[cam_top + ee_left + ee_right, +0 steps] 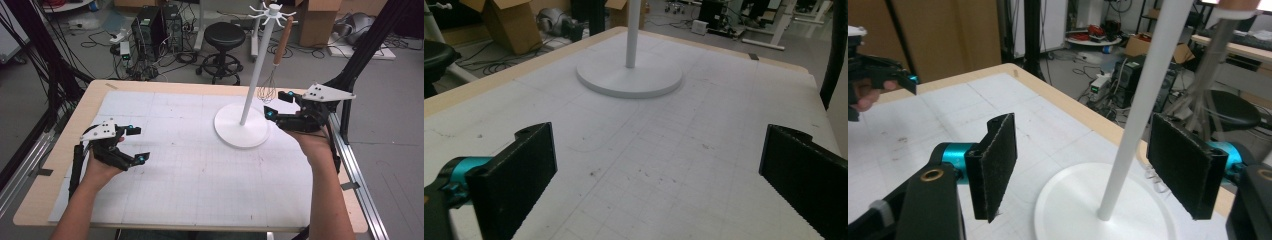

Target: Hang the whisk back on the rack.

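With the whisk (276, 60) hanging on the stand (248, 100), I judge little is left: my right gripper (281, 105) and left gripper (134, 145) both gape wide, empty.

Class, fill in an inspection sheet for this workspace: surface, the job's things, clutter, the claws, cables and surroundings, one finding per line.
Surface: white gridded mat on a wooden table, lightly scuffed.
Job's things: white hook stand upright on its round base; a whisk with a wooden handle hangs from a top hook.
Clutter: nothing seen on the mat.
Claws: left claw open over the mat's left side; right claw open beside the stand's pole, whisk near it.
Cables: loose cables on the floor behind the table.
Surroundings: black stool, computer towers, cardboard boxes.
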Demonstrator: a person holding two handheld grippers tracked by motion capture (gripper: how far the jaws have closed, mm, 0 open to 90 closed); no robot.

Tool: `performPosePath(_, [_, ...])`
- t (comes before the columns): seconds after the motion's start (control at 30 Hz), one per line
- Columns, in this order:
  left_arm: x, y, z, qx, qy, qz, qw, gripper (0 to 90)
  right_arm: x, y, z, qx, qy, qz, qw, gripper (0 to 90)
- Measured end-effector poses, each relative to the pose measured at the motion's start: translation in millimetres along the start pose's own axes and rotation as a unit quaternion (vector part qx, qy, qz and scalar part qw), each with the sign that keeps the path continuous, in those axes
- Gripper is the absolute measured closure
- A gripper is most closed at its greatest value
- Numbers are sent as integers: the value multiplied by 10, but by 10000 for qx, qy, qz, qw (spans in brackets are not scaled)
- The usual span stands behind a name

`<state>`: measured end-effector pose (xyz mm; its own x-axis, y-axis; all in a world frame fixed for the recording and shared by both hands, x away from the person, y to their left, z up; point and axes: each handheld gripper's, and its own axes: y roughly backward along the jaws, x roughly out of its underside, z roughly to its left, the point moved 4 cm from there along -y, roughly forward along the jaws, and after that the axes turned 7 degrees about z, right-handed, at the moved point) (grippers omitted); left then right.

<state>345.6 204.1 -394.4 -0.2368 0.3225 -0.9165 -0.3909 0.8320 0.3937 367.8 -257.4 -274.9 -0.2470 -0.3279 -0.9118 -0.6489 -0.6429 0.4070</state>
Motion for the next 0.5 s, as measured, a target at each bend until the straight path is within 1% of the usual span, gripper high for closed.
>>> performPosePath(0.03, [2,-1,0,1,5,5,10000,25,44,-17,13,-69,-34,-20,10000,260])
performPosePath(0.07, [3,-2,-2,8,-2,28,10000,25,44,-17,13,-69,-34,-20,10000,260])
performPosePath(0.13, [4,-11,-9,16,-10,33,10000,25,100,-39,25,-115,-93,40,9999,232])
performPosePath(0.27, [-3,-8,-9,26,-28,2,10000,25,174,-57,61,-158,-88,55,9998,209])
performPosePath(0.33, [0,-1,0,9,-27,16,10000,25,220,-65,72,-115,-66,74,9999,202])
performPosePath(0.37, [0,-1,-1,7,-17,14,10000,25,237,-70,75,-134,-51,98,9998,192])
performPosePath(0.5, [4,-7,-8,20,-8,27,10000,25,359,-100,111,-176,-88,79,9998,177])
